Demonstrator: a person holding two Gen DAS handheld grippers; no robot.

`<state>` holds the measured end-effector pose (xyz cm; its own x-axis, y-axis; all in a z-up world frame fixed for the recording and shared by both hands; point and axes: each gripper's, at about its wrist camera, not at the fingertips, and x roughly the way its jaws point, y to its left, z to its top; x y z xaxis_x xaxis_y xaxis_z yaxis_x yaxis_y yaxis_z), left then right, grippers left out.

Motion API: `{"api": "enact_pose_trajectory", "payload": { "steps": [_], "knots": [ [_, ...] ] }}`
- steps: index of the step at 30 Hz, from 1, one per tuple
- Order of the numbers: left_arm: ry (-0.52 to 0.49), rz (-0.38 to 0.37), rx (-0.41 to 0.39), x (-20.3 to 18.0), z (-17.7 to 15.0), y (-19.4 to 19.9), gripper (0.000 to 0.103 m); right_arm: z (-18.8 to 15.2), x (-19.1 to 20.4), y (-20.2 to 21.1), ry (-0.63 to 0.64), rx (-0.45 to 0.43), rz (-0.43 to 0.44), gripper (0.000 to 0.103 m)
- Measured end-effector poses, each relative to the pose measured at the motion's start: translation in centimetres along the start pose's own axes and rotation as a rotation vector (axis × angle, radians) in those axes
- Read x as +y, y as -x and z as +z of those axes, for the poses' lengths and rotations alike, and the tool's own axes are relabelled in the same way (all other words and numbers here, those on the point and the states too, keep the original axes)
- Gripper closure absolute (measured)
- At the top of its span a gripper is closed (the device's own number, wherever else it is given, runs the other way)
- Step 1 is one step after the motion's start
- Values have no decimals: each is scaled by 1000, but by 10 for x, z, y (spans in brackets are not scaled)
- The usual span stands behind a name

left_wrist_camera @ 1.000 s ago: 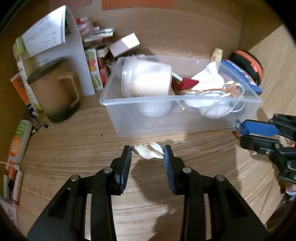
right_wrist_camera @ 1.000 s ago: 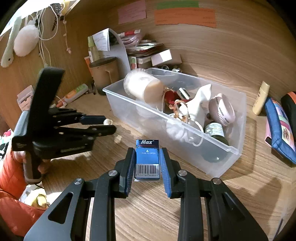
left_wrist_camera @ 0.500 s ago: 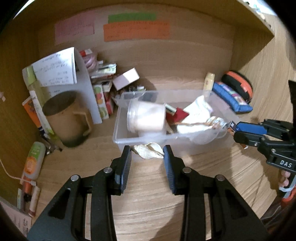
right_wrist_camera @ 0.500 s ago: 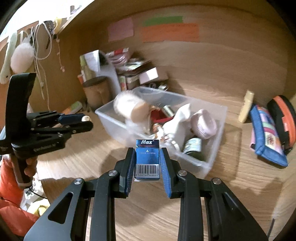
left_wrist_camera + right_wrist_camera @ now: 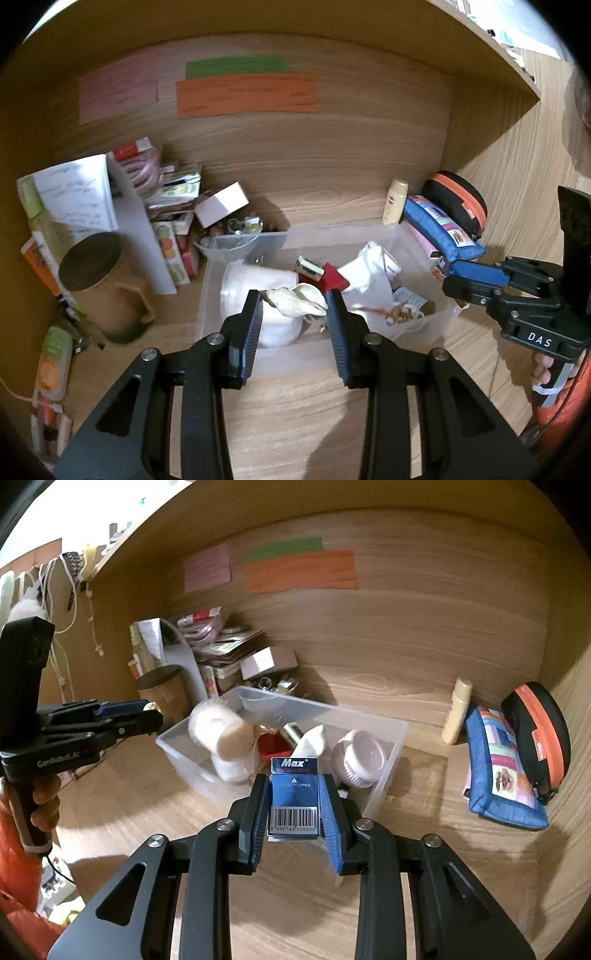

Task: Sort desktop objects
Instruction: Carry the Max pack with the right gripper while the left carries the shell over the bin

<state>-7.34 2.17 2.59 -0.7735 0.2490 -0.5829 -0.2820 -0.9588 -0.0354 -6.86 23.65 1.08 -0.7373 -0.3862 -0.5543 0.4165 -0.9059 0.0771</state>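
Note:
My left gripper (image 5: 294,303) is shut on a cream seashell (image 5: 295,302), held in the air in front of the clear plastic bin (image 5: 443,321). In the right wrist view, my right gripper (image 5: 294,786) is shut on a small blue "Max" box (image 5: 294,794) with a barcode, also raised before the bin (image 5: 388,775). The bin holds a white jar (image 5: 221,731), a pale pink round case (image 5: 356,762), a white cloth (image 5: 373,273) and other small items. Each gripper shows in the other's view: the right one (image 5: 452,278) at the right, the left one (image 5: 153,716) at the left.
A brown mug (image 5: 99,284), papers and stacked packets (image 5: 173,206) crowd the back left corner. A cream tube (image 5: 456,716), a blue patchwork pouch (image 5: 498,771) and a black-orange case (image 5: 539,734) lie at the right. Coloured notes (image 5: 243,96) hang on the back panel. Wooden walls close in both sides.
Both grippers have risen and tilted upward with their loads, so the bin now sits lower and farther in each view. The shell and the blue box stay gripped.

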Motion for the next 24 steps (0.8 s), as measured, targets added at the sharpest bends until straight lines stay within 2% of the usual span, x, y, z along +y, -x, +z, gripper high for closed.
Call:
{"api": "enact_pose_trajectory", "payload": {
  "steps": [9, 20, 24],
  "knots": [
    [-36, -43, 50, -14, 6, -36, 68, 17, -6, -28, -26, 16, 0, 78],
    [-71, -47, 119, -25, 4, -83, 68, 9, -19, -57, -56, 74, -7, 78],
    [-91, -42, 120, -30, 2, -91, 68, 7, -21, -63, -59, 94, -7, 78]
  ]
}}
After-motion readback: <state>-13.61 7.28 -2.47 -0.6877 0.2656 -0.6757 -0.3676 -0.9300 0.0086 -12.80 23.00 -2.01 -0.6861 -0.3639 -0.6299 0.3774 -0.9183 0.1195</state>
